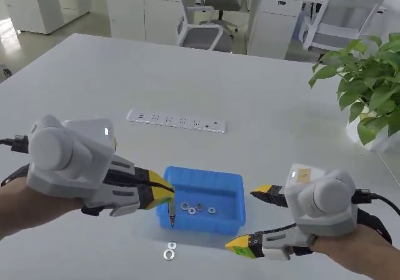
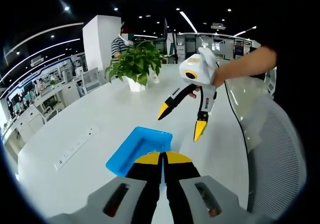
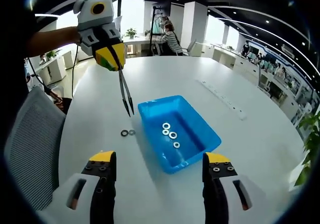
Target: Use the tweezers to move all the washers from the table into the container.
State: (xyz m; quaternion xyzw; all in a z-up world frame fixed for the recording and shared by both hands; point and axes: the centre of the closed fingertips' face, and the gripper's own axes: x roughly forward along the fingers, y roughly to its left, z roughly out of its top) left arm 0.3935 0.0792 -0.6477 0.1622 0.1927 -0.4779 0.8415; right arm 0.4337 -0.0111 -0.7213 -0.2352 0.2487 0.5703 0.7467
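Note:
The blue container (image 1: 232,187) lies on the white table with several washers (image 1: 192,210) inside. Two more washers (image 1: 169,250) lie on the table just in front of its near left corner. My left gripper (image 1: 167,191) is shut on the tweezers (image 1: 171,214), which point down beside that corner; I see nothing between their tips. In the right gripper view the tweezers (image 3: 125,95) hang from the left gripper (image 3: 116,63) above the two table washers (image 3: 128,132), next to the container (image 3: 199,132). My right gripper (image 1: 251,220) stands open and empty to the container's right.
A white power strip (image 1: 176,121) lies behind the container. A potted plant (image 1: 369,80) stands at the table's right edge. Office chairs (image 1: 206,24) and desks are beyond the far edge. A grey mesh chair (image 3: 30,144) stands close to the near side.

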